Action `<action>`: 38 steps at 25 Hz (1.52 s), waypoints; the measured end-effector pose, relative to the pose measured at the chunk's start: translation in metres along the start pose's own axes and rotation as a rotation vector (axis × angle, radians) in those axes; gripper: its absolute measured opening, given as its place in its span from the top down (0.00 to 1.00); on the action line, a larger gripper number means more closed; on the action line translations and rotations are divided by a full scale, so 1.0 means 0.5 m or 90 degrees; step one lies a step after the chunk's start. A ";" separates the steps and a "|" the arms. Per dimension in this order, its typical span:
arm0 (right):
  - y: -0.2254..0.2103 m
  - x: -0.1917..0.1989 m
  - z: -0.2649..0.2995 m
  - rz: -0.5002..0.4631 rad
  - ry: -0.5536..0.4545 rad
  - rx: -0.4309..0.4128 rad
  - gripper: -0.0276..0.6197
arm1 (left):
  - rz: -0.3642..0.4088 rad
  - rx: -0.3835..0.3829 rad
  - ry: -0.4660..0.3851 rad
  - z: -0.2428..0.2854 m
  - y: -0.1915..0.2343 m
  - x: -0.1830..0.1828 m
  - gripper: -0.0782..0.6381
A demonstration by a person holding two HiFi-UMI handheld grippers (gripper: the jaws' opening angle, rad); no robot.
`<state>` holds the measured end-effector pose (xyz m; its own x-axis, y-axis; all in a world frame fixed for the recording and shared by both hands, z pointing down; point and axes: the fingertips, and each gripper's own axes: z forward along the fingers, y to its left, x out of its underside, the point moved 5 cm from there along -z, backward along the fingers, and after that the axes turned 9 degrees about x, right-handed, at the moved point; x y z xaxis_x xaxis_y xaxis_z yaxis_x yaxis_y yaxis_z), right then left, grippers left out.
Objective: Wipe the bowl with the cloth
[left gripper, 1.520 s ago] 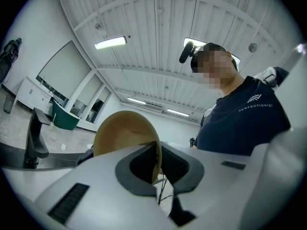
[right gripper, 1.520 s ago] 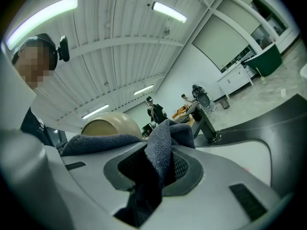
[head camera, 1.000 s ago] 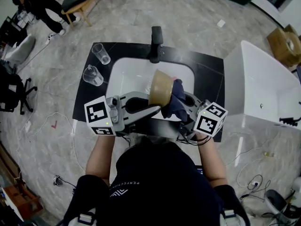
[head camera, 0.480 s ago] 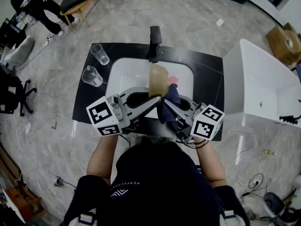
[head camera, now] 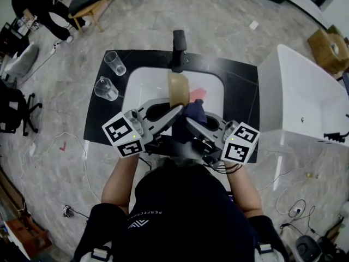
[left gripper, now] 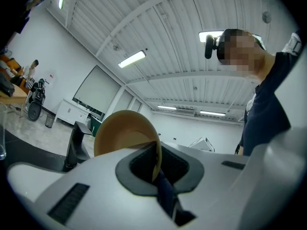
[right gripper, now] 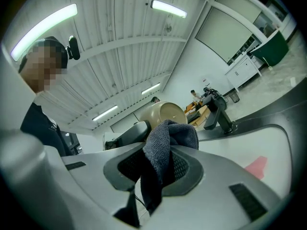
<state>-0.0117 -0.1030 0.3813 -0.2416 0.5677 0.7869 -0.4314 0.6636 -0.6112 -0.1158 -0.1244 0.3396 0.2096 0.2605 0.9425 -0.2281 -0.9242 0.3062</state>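
Observation:
A tan bowl [head camera: 177, 89] hangs tipped on its side over the white sink [head camera: 143, 86]. My left gripper [head camera: 175, 111] is shut on its rim; in the left gripper view the bowl [left gripper: 125, 133] rises between the jaws of that gripper [left gripper: 156, 170]. A dark blue cloth [head camera: 194, 112] is bunched in my right gripper [head camera: 191, 122], which is shut on it just right of the bowl. In the right gripper view the cloth [right gripper: 167, 146] bulges out of the gripper [right gripper: 160, 169], with the bowl [right gripper: 165, 113] close behind it. Whether cloth and bowl touch I cannot tell.
A black faucet [head camera: 179, 49] stands at the sink's far edge. Two clear glasses [head camera: 115, 63] [head camera: 105, 88] sit on the black counter [head camera: 242, 86] at the left. A pink piece [head camera: 198, 93] lies in the basin. A white tub [head camera: 305, 100] stands to the right.
Both grippers have shifted left and a little farther over the sink. The bowl went with the left one and now shows more edge-on. The cloth stays close to its right side.

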 end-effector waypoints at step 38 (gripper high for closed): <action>-0.042 -0.098 -0.038 -0.092 -0.087 0.089 0.81 | -0.036 0.168 0.191 0.035 -0.051 0.123 0.87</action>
<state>0.0258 -0.1353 0.3540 -0.2801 0.3948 0.8750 -0.5843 0.6531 -0.4817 -0.0805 -0.0895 0.3876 -0.0805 0.3474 0.9343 0.0366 -0.9356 0.3510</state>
